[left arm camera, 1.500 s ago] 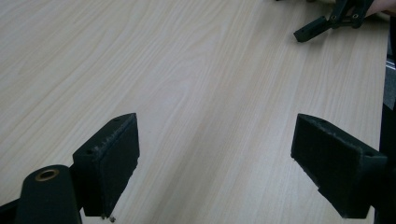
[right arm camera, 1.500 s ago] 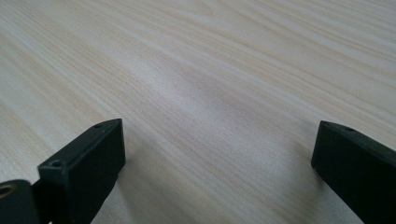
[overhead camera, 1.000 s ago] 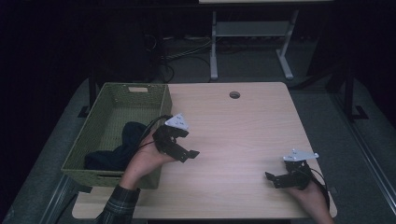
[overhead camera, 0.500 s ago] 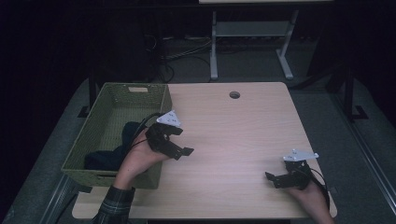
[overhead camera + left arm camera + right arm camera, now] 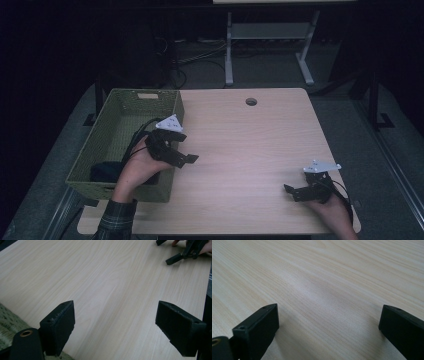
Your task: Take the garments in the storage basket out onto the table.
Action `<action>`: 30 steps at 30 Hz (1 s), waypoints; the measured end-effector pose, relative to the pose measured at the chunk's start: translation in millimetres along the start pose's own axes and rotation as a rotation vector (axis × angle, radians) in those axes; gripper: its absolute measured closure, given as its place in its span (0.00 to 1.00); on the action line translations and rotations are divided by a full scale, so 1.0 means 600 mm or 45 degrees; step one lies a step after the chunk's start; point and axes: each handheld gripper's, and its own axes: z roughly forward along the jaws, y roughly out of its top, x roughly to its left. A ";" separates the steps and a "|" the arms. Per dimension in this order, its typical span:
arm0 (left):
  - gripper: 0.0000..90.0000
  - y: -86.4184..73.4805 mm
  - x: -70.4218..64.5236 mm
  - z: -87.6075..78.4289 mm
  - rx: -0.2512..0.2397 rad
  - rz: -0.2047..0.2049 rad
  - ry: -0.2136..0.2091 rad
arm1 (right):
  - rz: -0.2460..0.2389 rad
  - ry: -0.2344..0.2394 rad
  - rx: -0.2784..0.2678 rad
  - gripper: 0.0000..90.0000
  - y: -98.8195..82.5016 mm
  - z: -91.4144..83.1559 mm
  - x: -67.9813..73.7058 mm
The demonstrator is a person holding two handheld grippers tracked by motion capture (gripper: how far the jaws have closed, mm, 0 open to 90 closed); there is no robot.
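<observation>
The basket (image 5: 117, 145), green and woven, sits at the left edge of the table (image 5: 250, 150), and the left gripper (image 5: 187, 159) hovers just past its right wall, over bare wood, jaws spread wide with nothing between them. Something dark (image 5: 102, 171) lies in the basket's near end; the hand (image 5: 137, 170) covers part of it and the dim light hides what it is. The right gripper (image 5: 292, 192) rests low near the table's right front corner, jaws also wide apart and empty. Its hand (image 5: 335, 212) is cut off by the bottom edge.
</observation>
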 end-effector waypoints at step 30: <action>0.17 -0.039 0.032 -0.067 0.006 -0.085 0.072 | 0.000 0.001 0.000 0.03 0.000 0.000 0.000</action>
